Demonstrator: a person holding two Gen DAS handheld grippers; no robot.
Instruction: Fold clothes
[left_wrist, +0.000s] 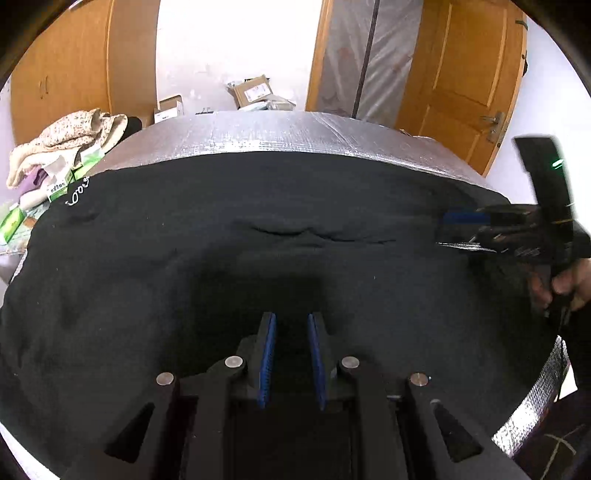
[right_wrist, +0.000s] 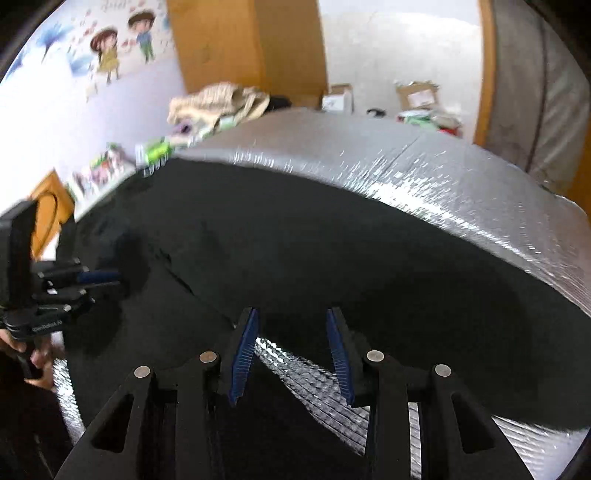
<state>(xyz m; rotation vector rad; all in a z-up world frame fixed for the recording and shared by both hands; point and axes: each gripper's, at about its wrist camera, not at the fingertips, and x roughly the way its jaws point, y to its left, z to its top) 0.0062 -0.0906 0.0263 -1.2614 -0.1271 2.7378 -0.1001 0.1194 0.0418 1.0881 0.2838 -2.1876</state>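
A black garment (left_wrist: 258, 206) lies spread flat over most of the silver foil-covered table (left_wrist: 277, 129), with a small white script mark at its far left corner. My left gripper (left_wrist: 292, 322) hovers low over the near middle of the cloth, blue pads a little apart, nothing visibly between them. In the right wrist view my right gripper (right_wrist: 293, 314) stands open wide over the near edge of the black garment (right_wrist: 332, 240), bare foil showing between its fingers. The right gripper (left_wrist: 461, 230) appears blurred at the cloth's right edge. The left gripper (right_wrist: 101, 279) shows at far left.
A heap of beige clothes (left_wrist: 66, 140) and green packets (left_wrist: 14, 218) sit off the table's far left corner. Cardboard boxes (left_wrist: 255, 90) lie on the floor behind. A wooden door (left_wrist: 465, 81) stands at the back right. A person's hand (left_wrist: 572, 284) grips the right tool.
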